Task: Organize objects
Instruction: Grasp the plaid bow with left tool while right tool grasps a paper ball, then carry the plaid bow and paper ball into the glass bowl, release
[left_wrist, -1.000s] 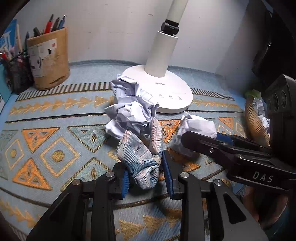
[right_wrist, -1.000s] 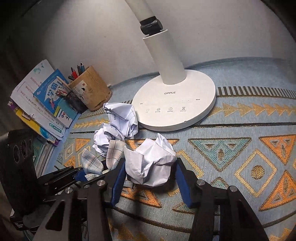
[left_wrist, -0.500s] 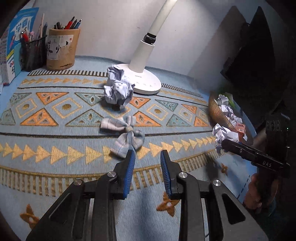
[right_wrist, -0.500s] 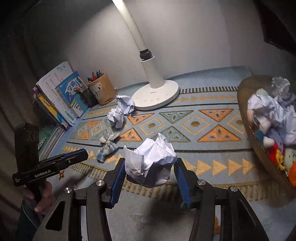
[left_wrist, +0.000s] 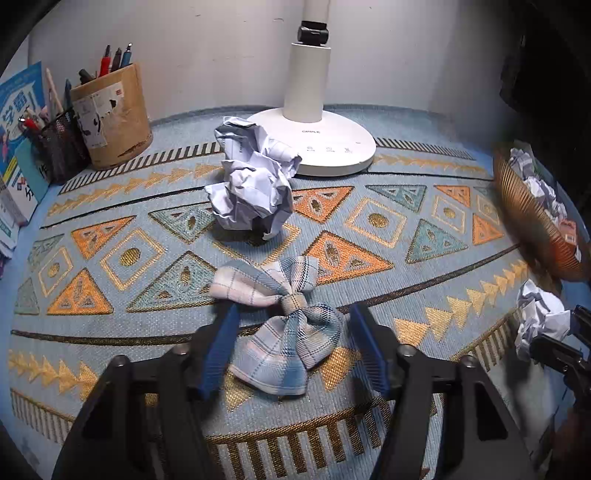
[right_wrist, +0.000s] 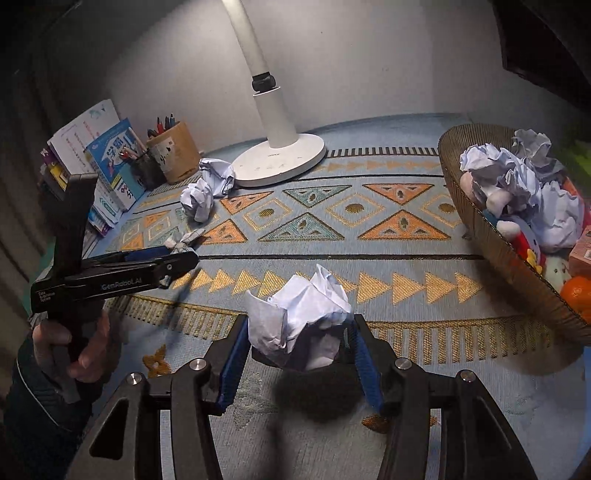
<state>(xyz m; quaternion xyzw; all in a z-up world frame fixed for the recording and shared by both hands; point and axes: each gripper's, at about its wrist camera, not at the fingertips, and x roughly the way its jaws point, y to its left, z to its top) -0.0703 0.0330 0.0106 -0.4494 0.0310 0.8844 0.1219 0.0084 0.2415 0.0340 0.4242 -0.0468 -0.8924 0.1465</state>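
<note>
A blue-and-white plaid bow (left_wrist: 291, 325) lies flat on the patterned mat. My left gripper (left_wrist: 293, 347) straddles the bow's lower lobe; its jaws are opening and the blue pads stand clear of the cloth on both sides. In the right wrist view the left gripper (right_wrist: 181, 258) reaches in from the left over the bow (right_wrist: 186, 240). My right gripper (right_wrist: 295, 332) is shut on a crumpled white paper ball (right_wrist: 299, 317), held above the mat's fringe. That ball (left_wrist: 539, 317) also shows at the right edge of the left wrist view.
A woven basket (right_wrist: 480, 229) at the right holds paper balls, plush toys and an orange. Two more paper balls (left_wrist: 251, 184) lie by the white lamp base (left_wrist: 325, 147). A pen holder (left_wrist: 114, 118), a mesh cup and books stand at the back left.
The left gripper let go of the bow, drew back, then came forward with wider jaws around it. The right gripper carried its paper ball away from the lamp toward the basket.
</note>
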